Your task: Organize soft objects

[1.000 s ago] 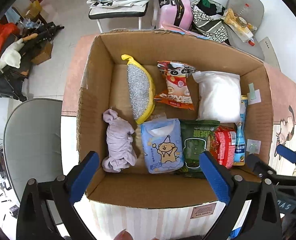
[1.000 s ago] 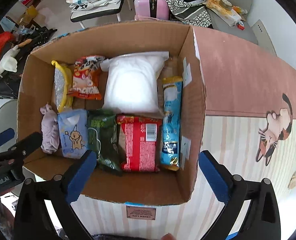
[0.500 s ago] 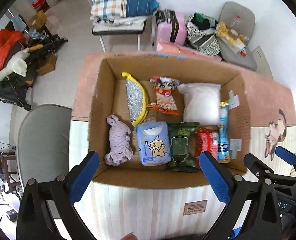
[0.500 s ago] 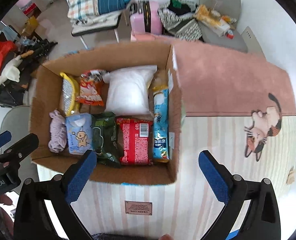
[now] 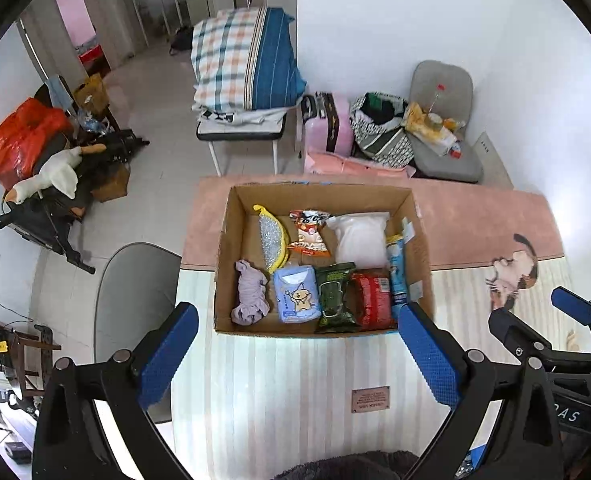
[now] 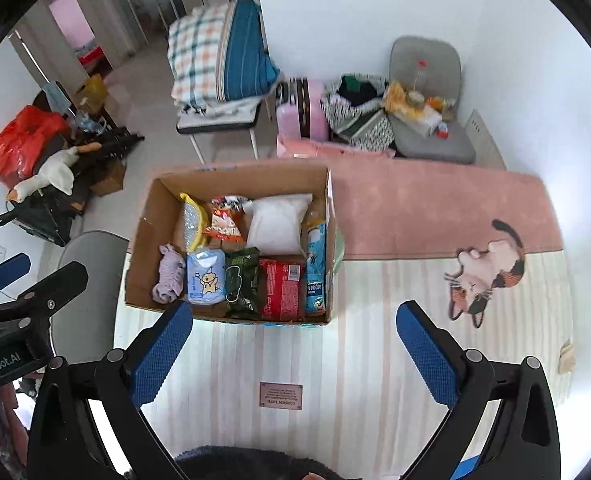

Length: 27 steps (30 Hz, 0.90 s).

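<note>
Left claw (image 5: 295, 356) gaping, empty | right claw (image 6: 293, 354) gaping, empty | cardboard box (image 5: 319, 190) just ahead, 9 soft packs inside | step: likely wrap-up | next: final check, nothing to grab.

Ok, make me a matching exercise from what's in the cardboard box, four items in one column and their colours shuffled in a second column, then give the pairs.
Items:
1. crumpled cloth
2. tissue pack with a bear
3. pouch beside the tissue pack
4. puffy bag at the back

Colours:
A. white
B. dark green
C. lilac
D. light blue

Pairs: 1-C, 2-D, 3-B, 4-A
</note>
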Tool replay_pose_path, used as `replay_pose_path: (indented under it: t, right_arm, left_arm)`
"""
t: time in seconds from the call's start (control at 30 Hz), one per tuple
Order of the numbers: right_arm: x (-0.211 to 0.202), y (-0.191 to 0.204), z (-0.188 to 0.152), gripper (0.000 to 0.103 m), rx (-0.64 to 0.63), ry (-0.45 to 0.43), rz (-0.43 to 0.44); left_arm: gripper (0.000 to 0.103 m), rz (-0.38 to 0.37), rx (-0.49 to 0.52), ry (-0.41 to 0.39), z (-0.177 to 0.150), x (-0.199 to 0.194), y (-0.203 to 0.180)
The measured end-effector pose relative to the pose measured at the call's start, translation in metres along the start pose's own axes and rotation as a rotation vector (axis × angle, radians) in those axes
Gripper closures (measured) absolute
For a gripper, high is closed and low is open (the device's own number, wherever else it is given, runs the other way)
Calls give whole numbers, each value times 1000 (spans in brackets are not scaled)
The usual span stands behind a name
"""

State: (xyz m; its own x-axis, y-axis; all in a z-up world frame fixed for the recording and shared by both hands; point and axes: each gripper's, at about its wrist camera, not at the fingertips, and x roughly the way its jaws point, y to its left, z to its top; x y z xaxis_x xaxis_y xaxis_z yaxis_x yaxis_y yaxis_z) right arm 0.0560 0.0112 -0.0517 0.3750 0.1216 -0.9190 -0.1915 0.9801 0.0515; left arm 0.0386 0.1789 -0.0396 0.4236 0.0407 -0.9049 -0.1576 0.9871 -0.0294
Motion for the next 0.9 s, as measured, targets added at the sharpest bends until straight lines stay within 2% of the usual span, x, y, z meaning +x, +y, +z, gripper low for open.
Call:
replay_pose_path:
  t: [0.3, 0.5, 0.9]
  right_arm:
    - [-70, 1, -22, 0, -20, -87, -3]
    - [-107, 0, -31, 0, -32, -144, -26]
    - [-128, -3, -35, 0, -37, -166, -47]
  left_arm:
    - [1, 3, -16, -71, -18, -51, -1]
    - [1, 6, -21, -86, -27, -68, -1]
    - [1, 17, -24, -89, -35, -81, -1]
